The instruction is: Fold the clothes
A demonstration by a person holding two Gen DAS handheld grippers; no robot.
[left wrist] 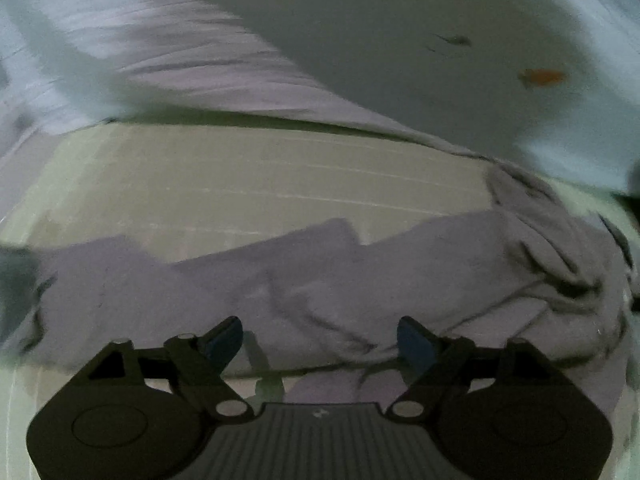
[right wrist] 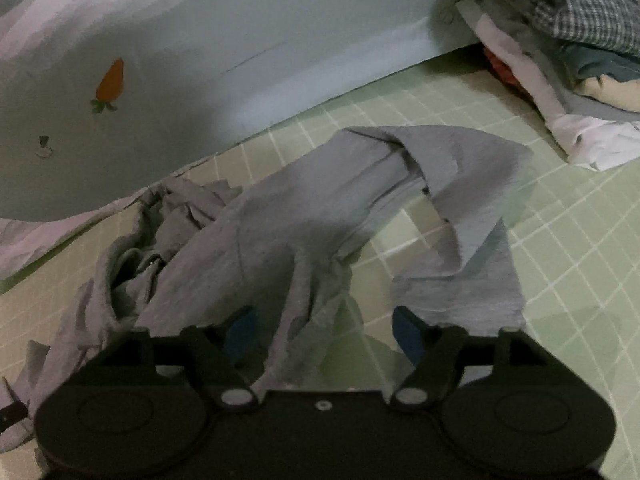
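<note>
A grey garment [left wrist: 360, 280] lies crumpled on a green checked sheet [left wrist: 260, 176]. In the left wrist view it spreads across the lower half, bunched at the right. My left gripper [left wrist: 320, 340] is open just above its near edge, holding nothing. In the right wrist view the grey garment [right wrist: 288, 220] is rumpled, with one part [right wrist: 460, 168] lifted and folded over. My right gripper [right wrist: 324, 332] is open over the cloth; fabric lies between the fingers but they are not closed on it.
A pale blue pillow [right wrist: 200, 60] with a carrot print [right wrist: 111, 80] lies behind the garment, and also shows in the left wrist view [left wrist: 440, 40]. A pile of other clothes [right wrist: 568, 52], one checked, sits at the far right on the green sheet [right wrist: 580, 260].
</note>
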